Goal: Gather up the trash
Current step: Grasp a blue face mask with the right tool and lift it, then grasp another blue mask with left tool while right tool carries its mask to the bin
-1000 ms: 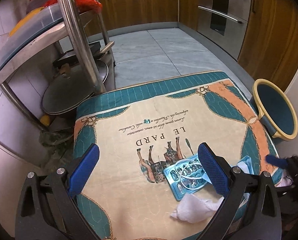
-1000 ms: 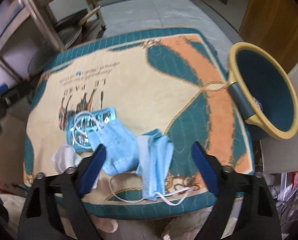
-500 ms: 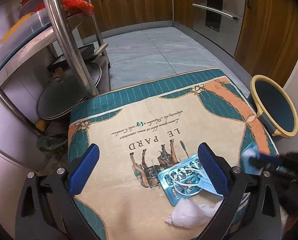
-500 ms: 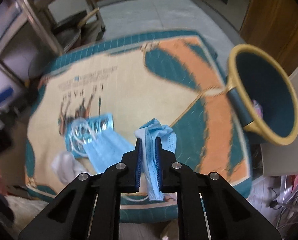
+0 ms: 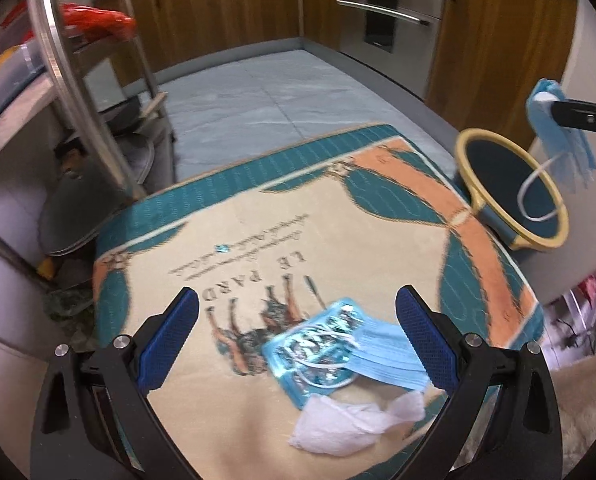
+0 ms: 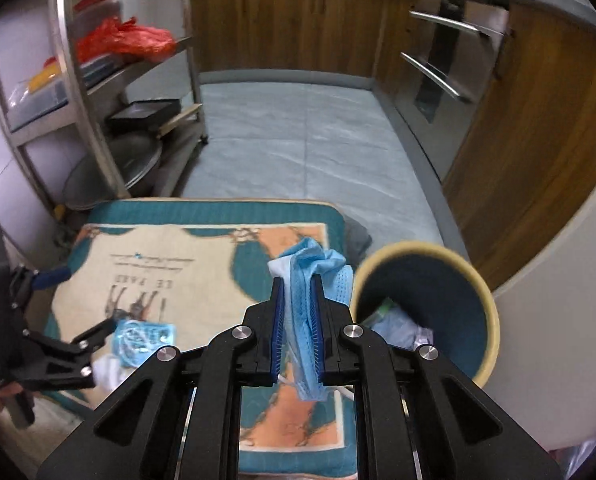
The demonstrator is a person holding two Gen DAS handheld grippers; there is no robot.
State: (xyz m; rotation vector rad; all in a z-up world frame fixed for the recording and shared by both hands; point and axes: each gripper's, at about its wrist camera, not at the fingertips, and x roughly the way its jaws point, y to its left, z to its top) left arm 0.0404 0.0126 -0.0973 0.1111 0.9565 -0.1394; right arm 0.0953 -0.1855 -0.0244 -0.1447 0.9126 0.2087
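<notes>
Right gripper: black frame, blue ribbed pads, jaws nearly together, clamped on a crumpled pale-blue pleated face mask; raised off the cloth, just beside the bin's rim.
Left gripper: jaws spread wide, nothing pinched; hovering over the trash left on the cloth.
Held mask: bunched above the pads, folds trailing below; white ear loop dangling in front of the bin's mouth.
Remaining trash: flat blue face mask, clear blue blister pack with white loops lying on it, crumpled white tissue; all near the cloth's front edge.
Bin: round dark-teal bin with yellow rim, right of the table, scraps already inside.
Surface: cream, teal and orange printed cloth marked "LE PARD".
Room: grey tiled floor, wooden cabinets, steel rack holding a red bag.
</notes>
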